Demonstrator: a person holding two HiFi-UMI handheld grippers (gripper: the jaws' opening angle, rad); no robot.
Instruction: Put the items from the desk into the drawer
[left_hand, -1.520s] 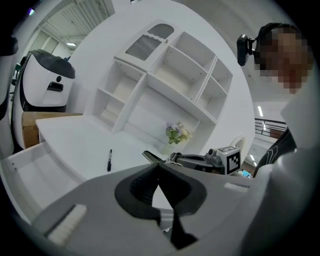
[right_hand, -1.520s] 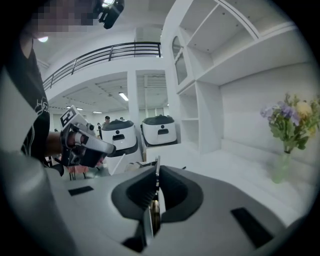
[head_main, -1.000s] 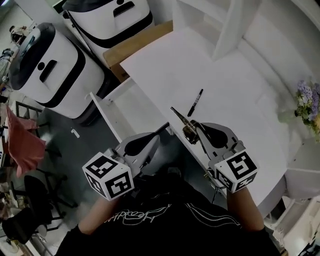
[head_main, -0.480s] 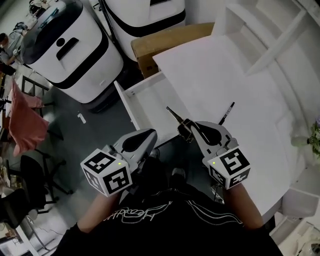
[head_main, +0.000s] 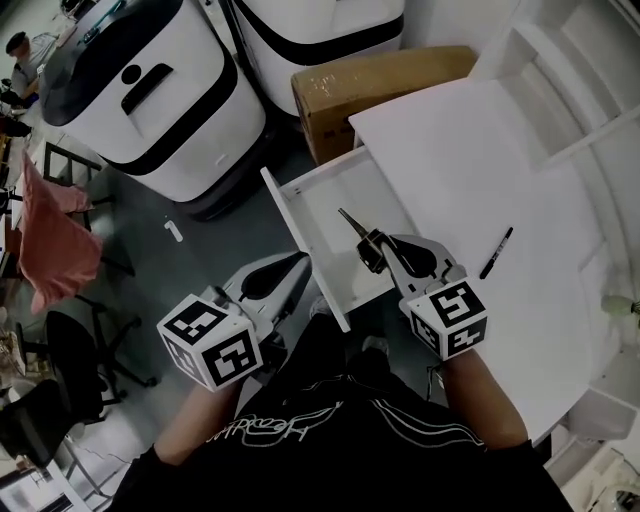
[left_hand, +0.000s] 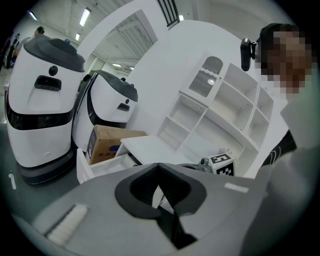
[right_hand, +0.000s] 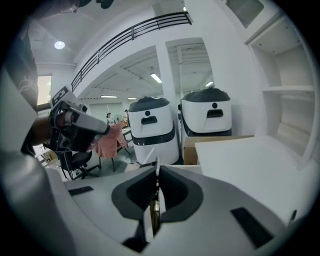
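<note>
Right gripper view: the right tongs are seen clamped on a slender dark item, held over the open drawer. The left tongs are closed, empty. A pen is seen on the tabletop.

Smooth white desk, matt brown cardboard box, brassy metal tool

The left tongs are closed together, with nothing between them. Behind their tips are the open white drawer, a cardboard box, the white counter and two big white machines.
</note>
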